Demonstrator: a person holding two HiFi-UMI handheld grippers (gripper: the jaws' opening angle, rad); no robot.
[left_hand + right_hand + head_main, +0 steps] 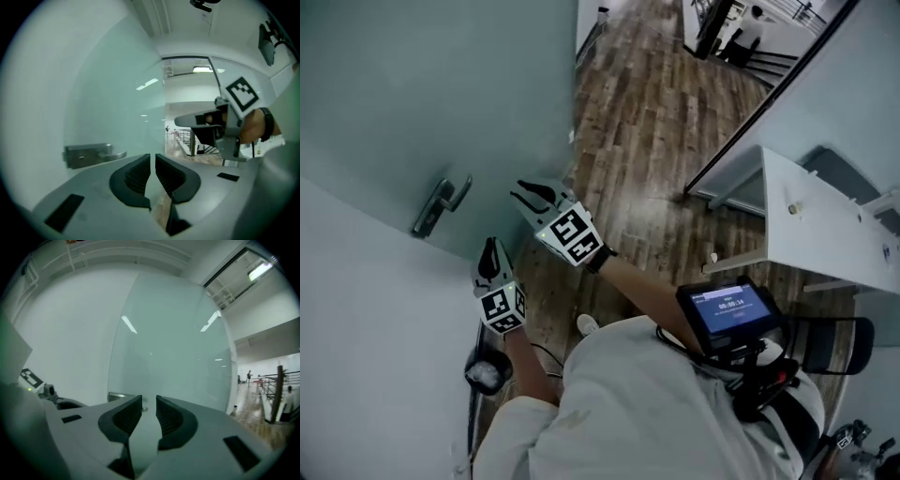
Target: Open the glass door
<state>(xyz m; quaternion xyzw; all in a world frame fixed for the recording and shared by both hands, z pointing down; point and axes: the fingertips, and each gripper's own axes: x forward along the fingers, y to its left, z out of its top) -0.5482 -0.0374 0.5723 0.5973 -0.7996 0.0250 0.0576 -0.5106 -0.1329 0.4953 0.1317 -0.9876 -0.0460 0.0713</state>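
The glass door fills the left of the head view, with a metal lever handle on it. My left gripper hangs just right of and below the handle, jaws nearly together with nothing between them. My right gripper is further right, level with the handle, and slightly open on nothing. In the left gripper view the handle sits left of the left gripper, apart from it, and the right gripper shows at right. In the right gripper view the handle's plate peeks out behind the right gripper.
A wood floor runs beyond the door's edge. A white desk stands at right beside a dark frame bar. A small screen is mounted on the person's chest. A person stands far off by a railing.
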